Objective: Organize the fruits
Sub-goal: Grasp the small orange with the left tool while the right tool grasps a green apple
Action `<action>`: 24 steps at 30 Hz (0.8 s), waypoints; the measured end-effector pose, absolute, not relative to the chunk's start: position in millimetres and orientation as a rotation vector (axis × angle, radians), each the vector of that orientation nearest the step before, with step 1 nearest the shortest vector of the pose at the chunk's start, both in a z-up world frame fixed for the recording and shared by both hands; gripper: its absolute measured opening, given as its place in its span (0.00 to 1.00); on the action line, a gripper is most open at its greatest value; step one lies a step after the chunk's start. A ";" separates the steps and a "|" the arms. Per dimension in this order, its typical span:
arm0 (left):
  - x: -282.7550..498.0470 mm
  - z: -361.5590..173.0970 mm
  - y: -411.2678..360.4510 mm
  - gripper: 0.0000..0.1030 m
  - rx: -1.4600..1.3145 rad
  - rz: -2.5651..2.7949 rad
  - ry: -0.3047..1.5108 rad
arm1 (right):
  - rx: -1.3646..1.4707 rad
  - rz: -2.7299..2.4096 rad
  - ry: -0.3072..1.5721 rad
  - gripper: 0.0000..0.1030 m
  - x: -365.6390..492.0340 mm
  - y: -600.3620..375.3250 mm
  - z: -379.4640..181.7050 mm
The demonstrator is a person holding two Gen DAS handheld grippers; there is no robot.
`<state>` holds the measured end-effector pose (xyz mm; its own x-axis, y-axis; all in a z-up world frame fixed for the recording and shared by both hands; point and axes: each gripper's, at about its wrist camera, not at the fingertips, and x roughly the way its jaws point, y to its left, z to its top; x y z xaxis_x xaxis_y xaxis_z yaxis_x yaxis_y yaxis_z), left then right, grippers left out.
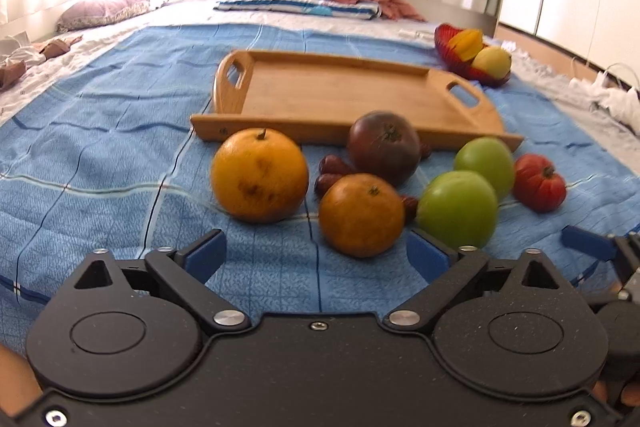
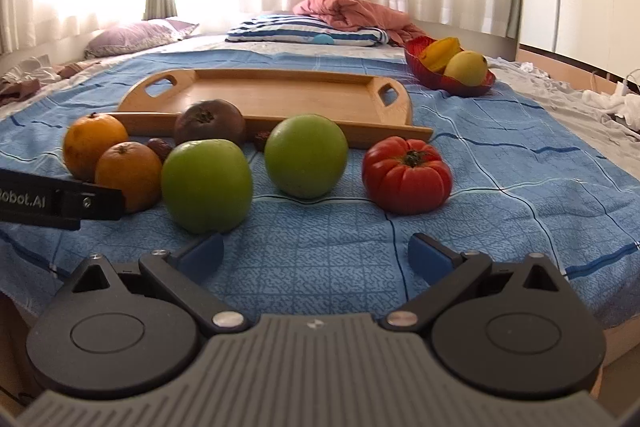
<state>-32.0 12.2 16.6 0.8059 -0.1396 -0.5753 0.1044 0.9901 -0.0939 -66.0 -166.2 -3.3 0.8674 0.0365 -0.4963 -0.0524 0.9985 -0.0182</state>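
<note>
On the blue bedspread lie two oranges, two green apples, a dark purple fruit, a ribbed red tomato and small brown dates. Behind them sits an empty wooden tray. My left gripper is open, just short of the smaller orange, nothing between its blue pads. My right gripper is open too, low in front of the green apples and the tomato. The left gripper's side shows in the right wrist view at the left edge.
A red bowl with a yellow fruit and a starfruit stands at the back right of the tray. Pillows, a striped folded cover and a pink blanket lie at the far end of the bed. White cloth is bunched at the right.
</note>
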 end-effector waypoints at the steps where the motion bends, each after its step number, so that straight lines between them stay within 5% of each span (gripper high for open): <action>1: -33.6 19.9 12.3 0.87 -0.067 -0.138 0.604 | -0.041 0.074 0.506 1.00 -69.1 -163.7 -2.4; 7: -34.9 29.4 11.5 0.75 -0.100 -0.195 0.581 | -0.090 0.180 0.456 0.92 -75.7 -145.5 2.4; 16: -28.6 27.0 -1.2 0.75 -0.025 -0.201 0.577 | -0.056 0.218 0.450 0.79 -66.4 -137.5 6.9; 24: -21.3 23.8 1.7 0.53 -0.054 -0.212 0.595 | -0.037 0.217 0.450 0.69 -63.4 -138.7 7.5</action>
